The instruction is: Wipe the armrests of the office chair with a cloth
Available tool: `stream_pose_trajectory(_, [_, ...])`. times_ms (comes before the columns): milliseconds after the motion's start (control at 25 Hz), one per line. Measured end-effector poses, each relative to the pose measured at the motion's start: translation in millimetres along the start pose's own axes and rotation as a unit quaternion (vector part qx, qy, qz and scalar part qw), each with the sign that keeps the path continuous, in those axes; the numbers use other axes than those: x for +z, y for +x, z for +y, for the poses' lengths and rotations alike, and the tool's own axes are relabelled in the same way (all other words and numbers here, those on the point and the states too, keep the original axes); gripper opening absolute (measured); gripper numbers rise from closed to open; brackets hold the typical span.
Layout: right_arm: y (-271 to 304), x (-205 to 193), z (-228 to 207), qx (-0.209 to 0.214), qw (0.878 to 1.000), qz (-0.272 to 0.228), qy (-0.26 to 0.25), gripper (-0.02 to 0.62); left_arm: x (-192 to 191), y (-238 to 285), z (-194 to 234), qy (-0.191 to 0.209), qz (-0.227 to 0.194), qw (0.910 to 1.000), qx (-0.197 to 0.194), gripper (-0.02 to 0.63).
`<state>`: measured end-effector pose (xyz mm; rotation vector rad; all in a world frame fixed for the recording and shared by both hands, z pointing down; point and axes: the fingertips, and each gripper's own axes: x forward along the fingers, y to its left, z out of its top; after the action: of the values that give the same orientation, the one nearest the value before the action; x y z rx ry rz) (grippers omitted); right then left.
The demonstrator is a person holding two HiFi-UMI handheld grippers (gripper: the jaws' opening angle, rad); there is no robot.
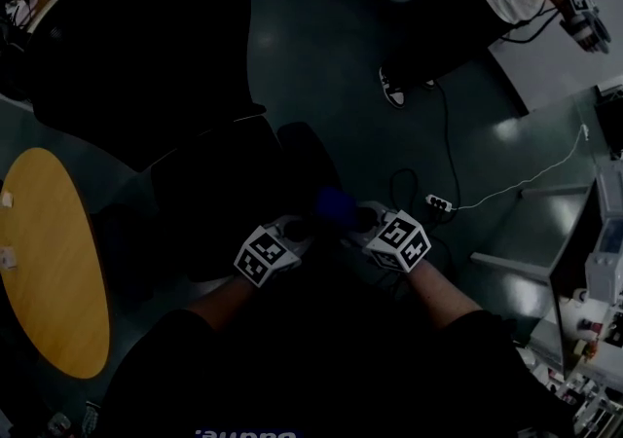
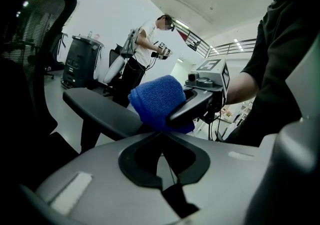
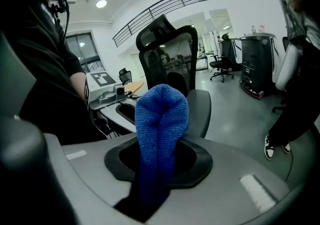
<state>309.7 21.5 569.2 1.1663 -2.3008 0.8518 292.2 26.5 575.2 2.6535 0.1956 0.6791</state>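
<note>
While upright, cloth (image 3: 161, 119) btwn jaws (R)

The dark grey floor (image 1: 321, 47) is carrying everything here, gleaming in patches under the lights. The black office chair (image 1: 219, 183) is standing on it right below, and a second black chair (image 1: 136, 47) is sitting just behind. A round yellow surface (image 1: 54, 261) is standing at the left. A white power strip (image 1: 439, 202) is lying to the right, its white cable (image 1: 526, 178) trailing off rightward. A sneaker (image 1: 391, 88) is planted farther up.
</note>
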Motion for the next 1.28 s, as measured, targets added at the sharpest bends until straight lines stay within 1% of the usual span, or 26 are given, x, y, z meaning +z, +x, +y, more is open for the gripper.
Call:
stream_pose_trajectory(80, [-2,4,5,0.0,1.0,-0.008,0.003,0.11,4,-9,-1,-0.003,-0.008,0.9999,0.008,0.018])
stream_pose_trajectory(320, [-5,17,24,0.003,1.0,-0.02,-0.015,0.11,17,-40,-3,-0.002,-0.038,0.9986,0.036,0.018])
stream_pose_trajectory(560, [8,29,58,0.012,0.999,-0.021,-0.032,0.11,9,-87,-8,0.002,-0.061,0.996,0.065,0.017])
stream_pose_trajectory(720, [17,42,87,0.025,0.999,-0.029,-0.037,0.11,5,-119,-15,-0.006,-0.084,0.9927,0.086,0.018])
stream_pose_trajectory(800, [22,49,104,0.033,0.998,-0.031,-0.041,0.11,3,-135,-21,-0.004,-0.092,0.9914,0.093,0.017])
stream_pose_trajectory(880, [30,51,124,0.043,0.997,-0.026,-0.05,0.11,-2,-154,-27,0.001,-0.098,0.9902,0.1,0.018])
stream_pose_trajectory(1080, [51,56,176,0.065,0.995,-0.017,-0.069,0.11,-13,-204,-41,-0.005,-0.127,0.9846,0.12,0.017])
stream_pose_trajectory(1280, [54,72,217,0.069,0.995,-0.045,-0.057,0.11,-16,-241,-59,-0.023,-0.164,0.9765,0.138,0.017])
